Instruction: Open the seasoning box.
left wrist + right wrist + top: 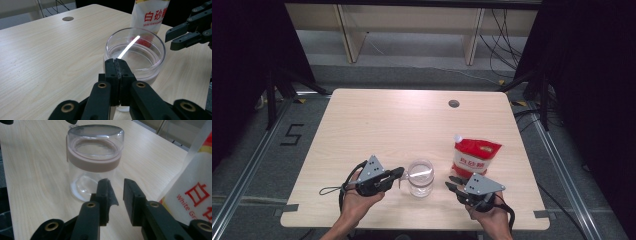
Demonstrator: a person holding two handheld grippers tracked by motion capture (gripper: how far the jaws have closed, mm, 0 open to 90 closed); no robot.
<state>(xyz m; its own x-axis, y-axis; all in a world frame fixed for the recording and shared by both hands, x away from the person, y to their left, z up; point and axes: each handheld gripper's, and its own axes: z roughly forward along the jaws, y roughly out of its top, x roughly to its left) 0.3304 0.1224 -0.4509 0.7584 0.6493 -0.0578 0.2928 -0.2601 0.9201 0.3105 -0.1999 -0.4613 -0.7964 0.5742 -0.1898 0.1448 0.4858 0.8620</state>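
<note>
Jar (pixel 420 177) stands between left claw (pixel 400 172) and right claw (pixel 451 183).

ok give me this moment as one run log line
left gripper: jaws shut, at jar side | right gripper: jaws apart, nothing between, near sugar bag | jar: upright on table, lid on

The right gripper (pixel 116 192) has its two black jaws a small gap apart with nothing between them. Just beyond them a clear jar (pixel 93 161) with a pinkish band stands upright on the pale wooden table (pixel 32 165). At right, near the jaws, is a white bag (pixel 195 190) with red lettering.
</note>
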